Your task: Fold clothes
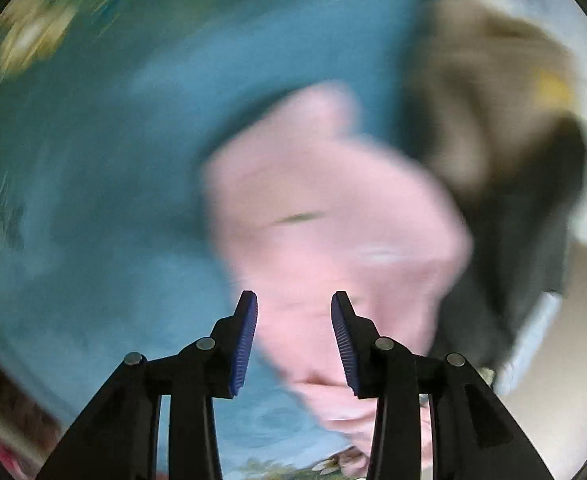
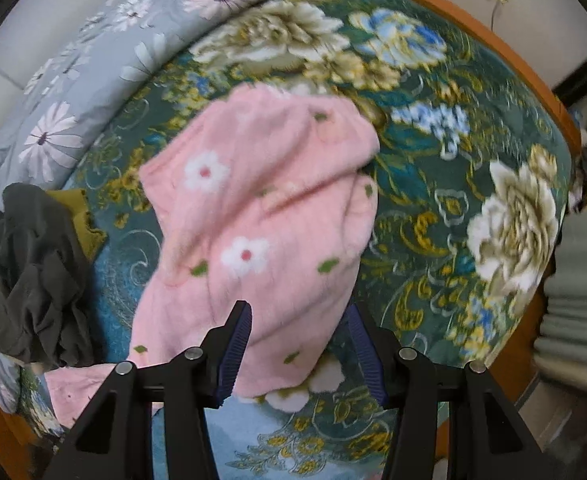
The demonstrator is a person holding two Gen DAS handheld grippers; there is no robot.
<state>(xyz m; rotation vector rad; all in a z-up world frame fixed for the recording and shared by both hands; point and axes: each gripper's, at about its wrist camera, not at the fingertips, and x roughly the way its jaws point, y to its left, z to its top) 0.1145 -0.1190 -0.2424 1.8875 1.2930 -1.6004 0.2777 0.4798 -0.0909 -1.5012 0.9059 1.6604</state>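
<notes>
- Left wrist view: black fingers with blue ribbed pads fill the bottom edge; the left gripper stands apart, nothing between its tips. Beyond them lies a pink garment on a teal blanket, all smeared by motion blur. A brown and dark heap at the right is too blurred to name.
- Right wrist view: the right gripper is spread wide, and the pink garment's lower edge lies between its fingers; whether either pad touches the cloth cannot be told. The flowered garment sits crumpled on the blanket, and its lower left end is cut off behind the gripper. A dark grey garment is bunched at the left, partly covering an olive cloth.
</notes>
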